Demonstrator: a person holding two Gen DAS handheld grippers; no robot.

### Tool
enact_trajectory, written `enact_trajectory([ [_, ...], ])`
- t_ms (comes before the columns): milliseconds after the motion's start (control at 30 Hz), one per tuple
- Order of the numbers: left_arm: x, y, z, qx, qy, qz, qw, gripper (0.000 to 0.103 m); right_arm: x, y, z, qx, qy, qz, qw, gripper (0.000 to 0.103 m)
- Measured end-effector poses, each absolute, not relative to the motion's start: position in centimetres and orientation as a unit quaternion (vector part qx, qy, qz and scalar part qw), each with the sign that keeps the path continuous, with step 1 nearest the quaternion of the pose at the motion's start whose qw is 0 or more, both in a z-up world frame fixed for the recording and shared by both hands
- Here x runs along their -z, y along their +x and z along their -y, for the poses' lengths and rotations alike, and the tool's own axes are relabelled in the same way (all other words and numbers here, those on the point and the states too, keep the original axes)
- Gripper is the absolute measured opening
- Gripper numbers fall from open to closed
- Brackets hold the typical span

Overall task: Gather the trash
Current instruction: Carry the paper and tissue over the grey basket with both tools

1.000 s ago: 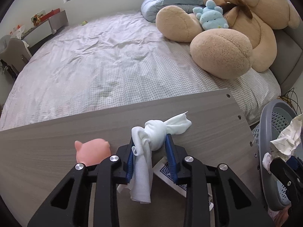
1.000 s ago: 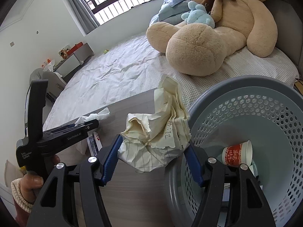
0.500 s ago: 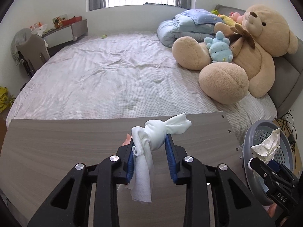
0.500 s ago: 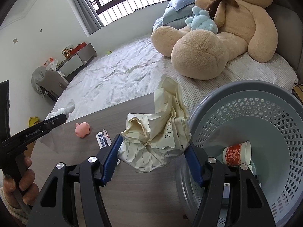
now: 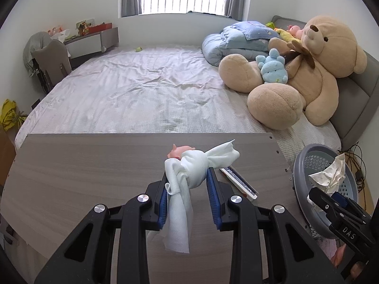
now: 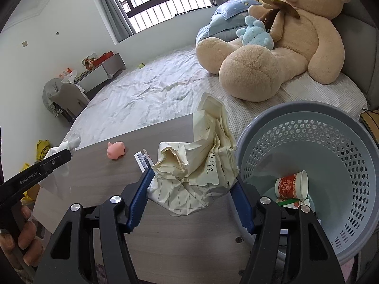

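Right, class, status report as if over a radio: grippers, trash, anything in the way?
Left gripper shut on white tissue. Right gripper shut on crumpled paper, beside grey basket. Nothing blocking.

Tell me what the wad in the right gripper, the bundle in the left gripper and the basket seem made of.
Wad: crumpled paper, matte cream, ruled lines and handwriting.
Bundle: soft tissue or thin cloth, white, knotted and drooping; unclear which.
Basket: grey moulded plastic, smooth, with perforated walls.

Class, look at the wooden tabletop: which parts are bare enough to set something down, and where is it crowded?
The tabletop is bare across its left half, from the left edge to the pink pig toy. It is crowded towards the right: the pig, the flat packet, then the grey basket beside the right edge.
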State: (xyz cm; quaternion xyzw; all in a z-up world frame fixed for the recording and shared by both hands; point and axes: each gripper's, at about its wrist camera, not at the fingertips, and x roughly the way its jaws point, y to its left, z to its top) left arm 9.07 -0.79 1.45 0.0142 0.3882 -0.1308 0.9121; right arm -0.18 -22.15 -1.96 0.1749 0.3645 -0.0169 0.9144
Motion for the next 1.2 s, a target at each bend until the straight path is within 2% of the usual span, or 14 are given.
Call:
enact_trajectory([
  [567, -2.3, 5.2, 8.9, 0.219, 0.053, -0.379, 0.898, 0.029, -0.2, -5.7, 26.1, 0.068, 0.171, -0.324, 0.928, 0.062],
  [1200, 0.5, 4.0, 21.6, 0.313, 0.124, -0.404, 0.85, 0.03, 3.3, -7.8, 36.1, 0.149, 0.227, -0.338, 0.901, 0.063],
])
